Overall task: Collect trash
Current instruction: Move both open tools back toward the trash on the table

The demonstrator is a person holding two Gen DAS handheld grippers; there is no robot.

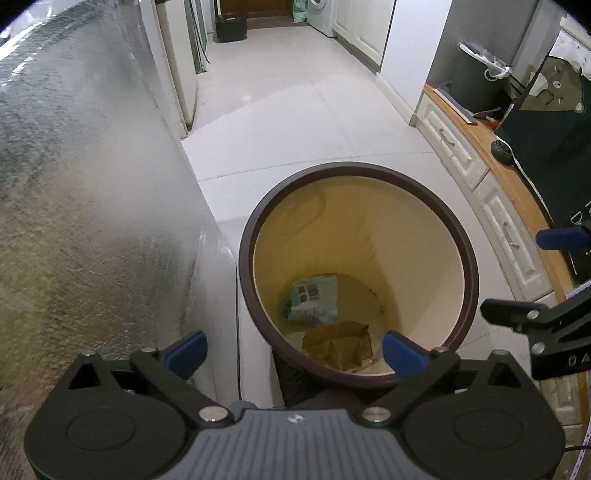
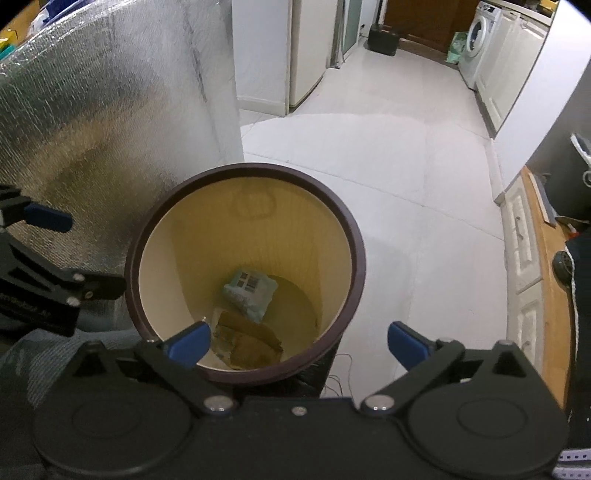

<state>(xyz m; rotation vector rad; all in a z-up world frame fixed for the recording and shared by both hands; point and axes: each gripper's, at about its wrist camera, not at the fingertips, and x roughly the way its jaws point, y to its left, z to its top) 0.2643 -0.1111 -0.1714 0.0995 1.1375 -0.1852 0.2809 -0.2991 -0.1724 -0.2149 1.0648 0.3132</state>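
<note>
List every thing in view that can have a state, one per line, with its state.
Left gripper: jaws open, empty, above the bin.
Right gripper: jaws open, empty, above the bin.
Trash bin: upright, lidless, mostly empty.
Teal packet: crumpled, lying at the bin's bottom.
Brown paper: crumpled, at the bottom beside the packet.
Washing machine: door shut.
Cabinet drawers: closed.

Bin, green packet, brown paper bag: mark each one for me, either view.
Bin (image 1: 463, 236), left wrist view, on the dark rim at the right side.
Green packet (image 1: 313, 297), left wrist view, on its printed face.
Brown paper bag (image 2: 255, 345), right wrist view, on its crumpled top.
</note>
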